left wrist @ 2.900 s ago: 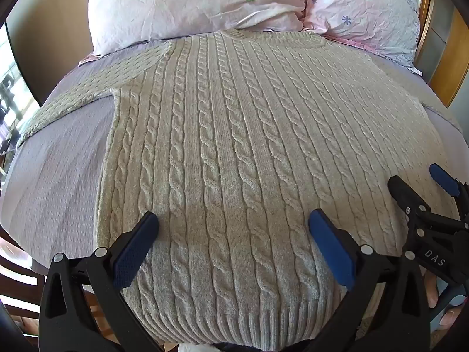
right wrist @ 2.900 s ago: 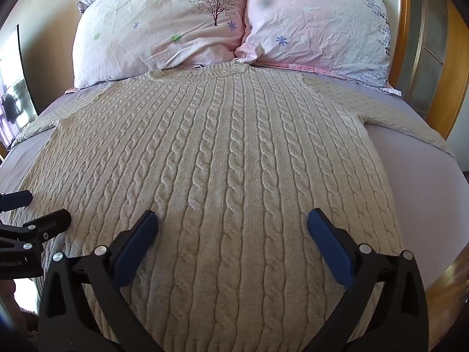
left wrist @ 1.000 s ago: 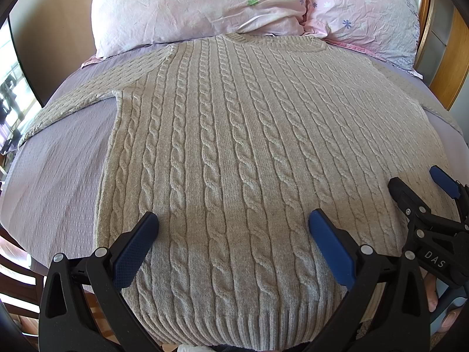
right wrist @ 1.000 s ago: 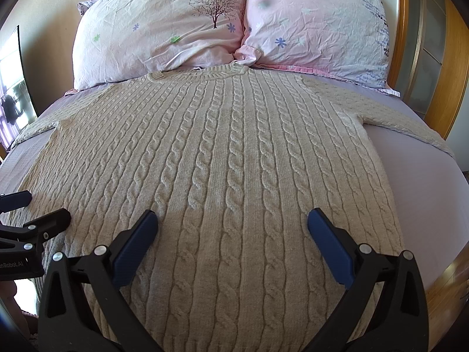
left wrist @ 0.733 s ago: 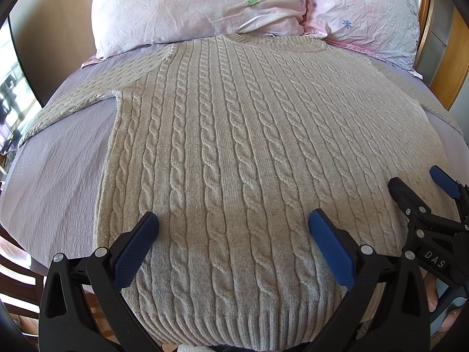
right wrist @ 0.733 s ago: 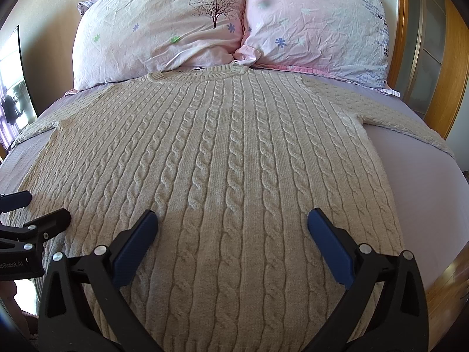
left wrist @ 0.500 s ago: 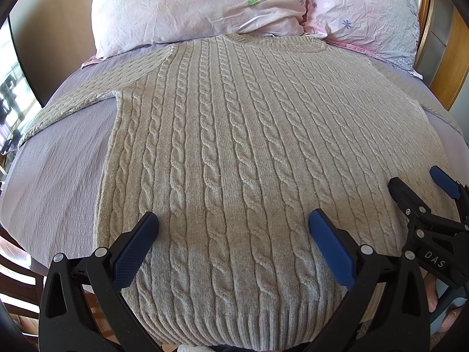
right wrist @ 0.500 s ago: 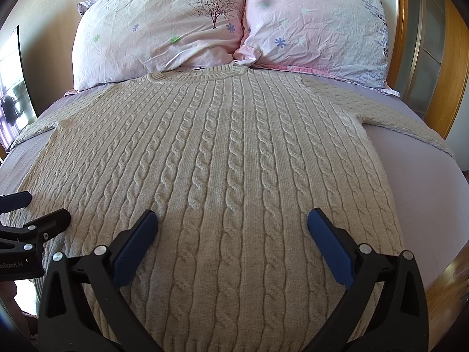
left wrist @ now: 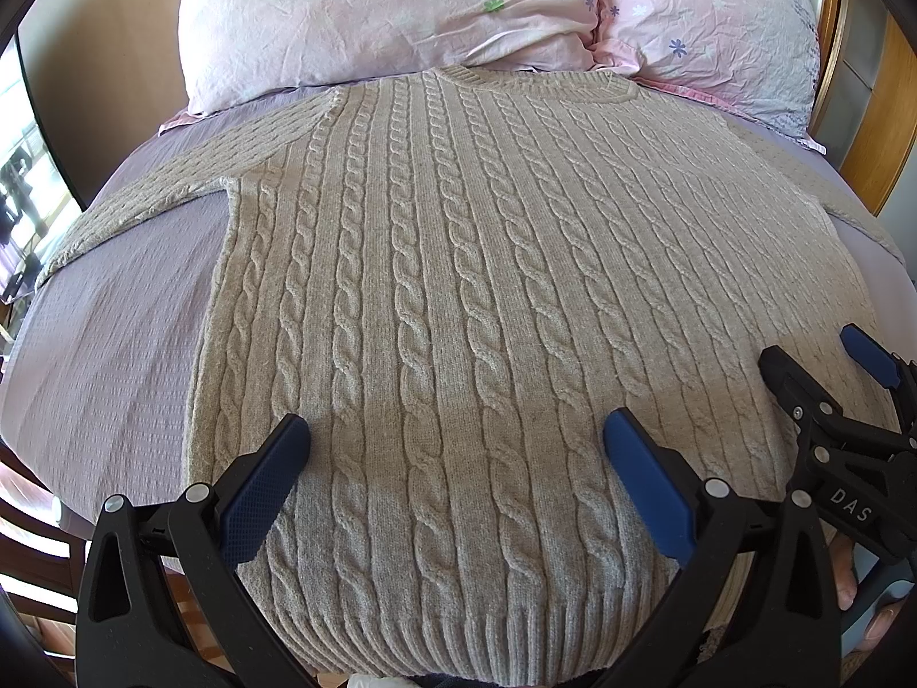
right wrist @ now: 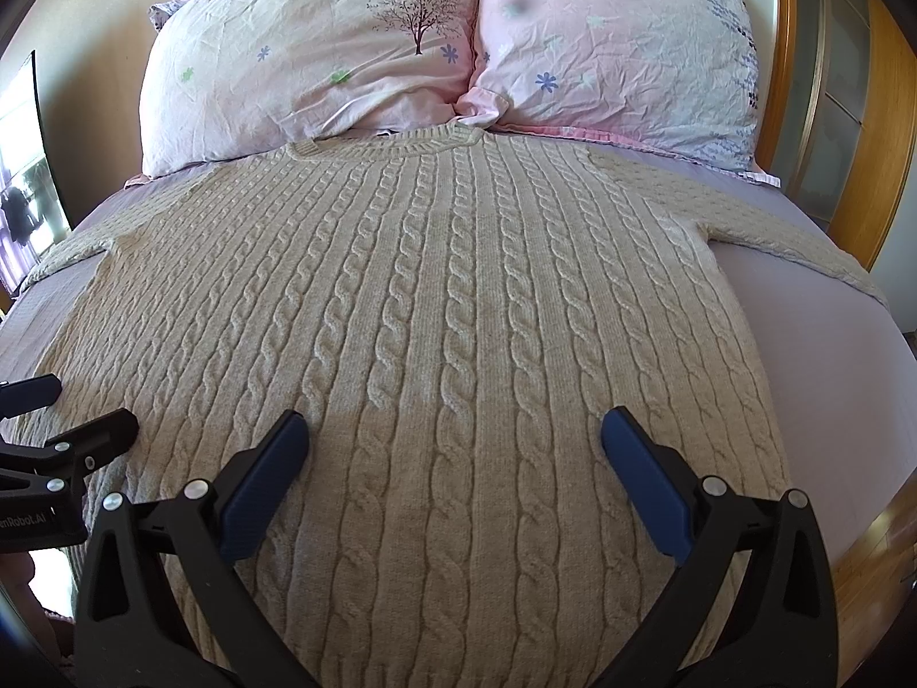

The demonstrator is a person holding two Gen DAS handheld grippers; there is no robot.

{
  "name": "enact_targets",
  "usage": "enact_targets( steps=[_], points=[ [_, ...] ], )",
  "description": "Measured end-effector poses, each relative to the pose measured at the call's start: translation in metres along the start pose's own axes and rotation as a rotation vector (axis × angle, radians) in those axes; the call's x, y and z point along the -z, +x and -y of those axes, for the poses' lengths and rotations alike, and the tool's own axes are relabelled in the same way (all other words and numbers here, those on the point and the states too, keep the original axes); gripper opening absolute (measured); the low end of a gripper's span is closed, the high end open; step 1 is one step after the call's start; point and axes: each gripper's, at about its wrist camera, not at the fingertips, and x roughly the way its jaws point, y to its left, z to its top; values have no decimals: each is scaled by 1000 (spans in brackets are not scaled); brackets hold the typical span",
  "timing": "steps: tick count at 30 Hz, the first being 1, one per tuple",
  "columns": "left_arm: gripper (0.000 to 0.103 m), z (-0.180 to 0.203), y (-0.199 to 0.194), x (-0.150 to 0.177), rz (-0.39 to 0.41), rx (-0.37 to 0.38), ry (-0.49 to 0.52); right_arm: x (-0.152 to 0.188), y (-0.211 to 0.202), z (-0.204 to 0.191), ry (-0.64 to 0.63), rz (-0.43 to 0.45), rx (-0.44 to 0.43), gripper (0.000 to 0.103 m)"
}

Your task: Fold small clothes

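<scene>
Left wrist view: cable-knit sweater (left wrist: 487, 309) flat on bed (left wrist: 114, 355), collar toward pillows (left wrist: 401, 6), ribbed hem (left wrist: 487, 642) nearest camera. Left gripper (left wrist: 457, 447) above hem region, fingers (left wrist: 263, 487) spread wide, holding nothing. Right gripper (left wrist: 825, 367) at right edge, also spread, empty.

Right wrist view: right gripper (right wrist: 455, 447) above lower body of sweater (right wrist: 458, 315), fingers (right wrist: 642, 481) wide apart, nothing held. Right sleeve (right wrist: 802, 241) lies out over sheet.

Risk, judged: thick knit may slip from shallow pinch; grabbing only top layer would split front from back, skewing fold.

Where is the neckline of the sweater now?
In both views the neckline of the sweater lies at the far end, against the two pink pillows.
</scene>
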Motion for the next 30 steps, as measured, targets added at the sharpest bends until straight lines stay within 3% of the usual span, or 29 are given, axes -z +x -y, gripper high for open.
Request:
enact_targets(
  steps=[7, 9, 11, 14, 17, 19, 21, 22, 24, 30],
  points=[
    [102, 1, 2, -3, 15, 3, 7, -5, 2, 0, -22, 17, -22, 101],
    [102, 1, -4, 1, 24, 2, 4, -2, -2, 7, -86, 72, -100, 101],
    [102, 1, -5, 1, 27, -2, 4, -9, -9, 32, -42, 58, -164, 101],
    [102, -3, -5, -8, 36, 39, 8, -36, -30, 121, 239, 184, -202, 101],
    [102, -23, -16, -26, 164, 93, -48, -58, -30, 235, 598, 251, -164, 95],
    [102, -37, -23, -37, 264, 101, -82, -65, -11, 307, 793, 220, -79, 66],
    [102, -55, -26, -52, 340, 145, -112, -64, 13, 367, 935, 160, 30, 50],
    [102, -64, -26, -59, 365, 169, -129, -62, 23, 390, 993, 140, 68, 45],
    [102, -84, -23, -73, 388, 192, -170, -57, 39, 422, 1083, 114, 118, 45],
    [102, -143, -7, -95, 372, 120, -308, -37, 72, 465, 1257, 103, 168, 43]
  ],
)
